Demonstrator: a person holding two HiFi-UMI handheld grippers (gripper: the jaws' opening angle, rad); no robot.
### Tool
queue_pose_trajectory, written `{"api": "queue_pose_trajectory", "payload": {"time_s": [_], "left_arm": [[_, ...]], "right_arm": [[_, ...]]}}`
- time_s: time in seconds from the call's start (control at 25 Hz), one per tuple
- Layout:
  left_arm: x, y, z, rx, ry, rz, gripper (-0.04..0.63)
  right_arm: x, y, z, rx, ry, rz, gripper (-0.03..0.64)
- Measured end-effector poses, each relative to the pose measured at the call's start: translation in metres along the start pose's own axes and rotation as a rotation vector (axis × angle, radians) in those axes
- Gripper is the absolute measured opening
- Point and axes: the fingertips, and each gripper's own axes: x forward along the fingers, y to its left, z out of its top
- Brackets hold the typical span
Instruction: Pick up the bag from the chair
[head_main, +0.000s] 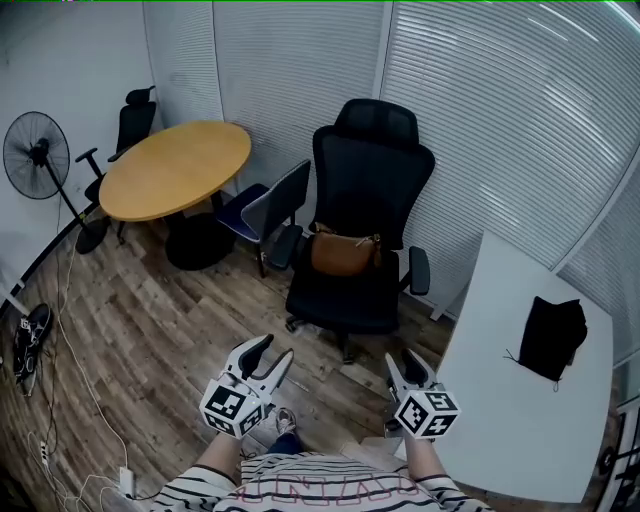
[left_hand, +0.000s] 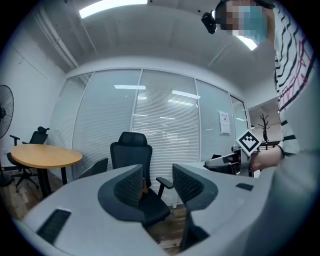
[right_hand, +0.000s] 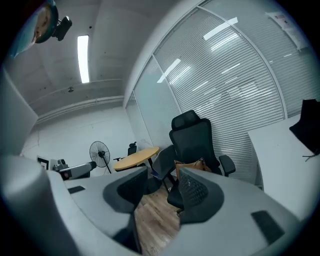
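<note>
While short of bag (head_main: 343, 252) — right gripper (head_main: 400, 358) near-level.

Open floor (head_main: 180, 340) before the chair (head_main: 365, 190)

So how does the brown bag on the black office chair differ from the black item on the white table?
The brown bag is rounded and stands against the backrest of the black office chair; the black item looks slumped and lies on the white table. Both sit untouched.
</note>
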Motion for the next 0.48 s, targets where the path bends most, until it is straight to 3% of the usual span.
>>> {"api": "queue_pose_trajectory", "payload": {"time_s": [0.48], "left_arm": [[0.033,0.141,0.020,0.013,-0.014,-0.025,0.161]], "right_arm": [[0.123,0.034,0.034,0.049,-0.074,-0.075,0.189]]}}
